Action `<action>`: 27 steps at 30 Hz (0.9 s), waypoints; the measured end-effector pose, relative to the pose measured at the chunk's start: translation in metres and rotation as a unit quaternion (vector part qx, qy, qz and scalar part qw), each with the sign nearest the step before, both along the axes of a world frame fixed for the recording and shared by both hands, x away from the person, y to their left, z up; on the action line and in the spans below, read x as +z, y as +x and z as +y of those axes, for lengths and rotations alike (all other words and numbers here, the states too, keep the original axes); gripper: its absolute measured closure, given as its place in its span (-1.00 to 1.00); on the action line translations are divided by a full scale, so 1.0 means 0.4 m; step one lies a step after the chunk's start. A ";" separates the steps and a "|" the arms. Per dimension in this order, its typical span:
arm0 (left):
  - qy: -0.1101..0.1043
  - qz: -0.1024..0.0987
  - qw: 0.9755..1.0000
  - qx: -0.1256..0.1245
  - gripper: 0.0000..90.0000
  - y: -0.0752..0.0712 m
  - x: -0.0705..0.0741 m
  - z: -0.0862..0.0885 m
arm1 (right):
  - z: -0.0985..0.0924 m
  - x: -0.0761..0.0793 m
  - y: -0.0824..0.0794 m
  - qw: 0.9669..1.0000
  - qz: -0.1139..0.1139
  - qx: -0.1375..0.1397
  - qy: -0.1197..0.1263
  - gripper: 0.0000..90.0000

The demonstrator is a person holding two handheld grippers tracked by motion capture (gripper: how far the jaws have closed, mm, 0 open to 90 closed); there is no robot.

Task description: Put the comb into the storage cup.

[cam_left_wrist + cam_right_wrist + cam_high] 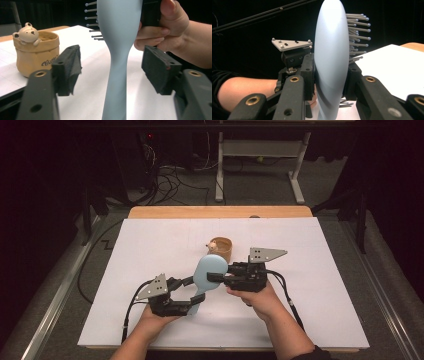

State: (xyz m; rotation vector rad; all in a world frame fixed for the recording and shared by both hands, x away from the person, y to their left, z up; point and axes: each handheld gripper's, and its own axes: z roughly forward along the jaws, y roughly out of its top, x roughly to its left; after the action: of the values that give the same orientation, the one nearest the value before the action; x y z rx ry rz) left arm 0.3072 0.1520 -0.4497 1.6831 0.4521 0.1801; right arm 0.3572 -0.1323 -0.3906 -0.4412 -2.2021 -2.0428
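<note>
A pale blue hairbrush (207,272) hung above the middle of the white bench (320,320), carried between the person's two hands. The right claw (216,278) was clamped on the broad head of the brush; in the right gripper view its two black jaws pressed on either side of the head (332,57), one against the smooth back and the other among the bristle pins (359,25) that stuck out to the right. The left claw (196,296) stood open around the brush's handle: in the left gripper view the handle (117,82) rose between the two pads (70,67), with clear gaps on both sides, so neither pad touched it. The right hand (165,30) appeared just beyond, wrapped around its own gripper. In the high view the brush ran from the near left, at the left claw, up to the far right. Just beyond the brush head, farther across the bench, a small tan pot with a bear figure on its rim (220,248) stood upright, apart from both claws.
</note>
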 end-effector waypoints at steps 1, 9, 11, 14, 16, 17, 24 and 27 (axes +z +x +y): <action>0.001 -0.001 1.000 0.002 -0.31 0.000 0.000 0.000 | -0.001 0.001 0.000 1.000 0.000 -0.001 0.000 0.55; 0.005 -0.008 1.000 0.018 -0.65 -0.003 0.004 0.002 | -0.004 0.002 0.000 1.000 -0.004 -0.006 -0.001 0.55; 0.008 -0.012 1.000 0.022 -0.67 -0.003 0.004 0.003 | -0.005 0.004 -0.001 1.000 -0.004 -0.007 -0.001 0.55; 0.013 -0.015 0.999 0.028 -0.74 -0.003 0.004 0.003 | -0.006 0.005 -0.001 1.000 -0.006 -0.010 -0.002 0.55; 0.018 -0.019 0.999 0.035 -0.77 -0.004 0.004 0.004 | -0.006 0.005 -0.003 1.000 -0.009 -0.012 -0.004 0.55; 0.019 -0.020 0.999 0.038 -0.79 -0.004 0.004 0.004 | -0.007 0.006 -0.003 1.000 -0.010 -0.013 -0.004 0.55; 0.022 -0.023 0.998 0.053 -0.88 -0.002 0.008 0.017 | -0.014 0.009 -0.005 1.000 -0.016 -0.023 -0.003 0.54; 0.022 -0.022 0.997 0.066 -0.91 -0.001 0.009 0.023 | -0.019 0.011 -0.007 0.999 -0.021 -0.034 -0.002 0.54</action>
State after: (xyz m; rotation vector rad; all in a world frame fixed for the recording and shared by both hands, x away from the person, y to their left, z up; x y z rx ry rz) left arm 0.3068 0.1613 -0.4459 1.6900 0.5299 0.3255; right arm 0.3545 -0.1401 -0.3861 -0.4850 -2.2460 -2.1006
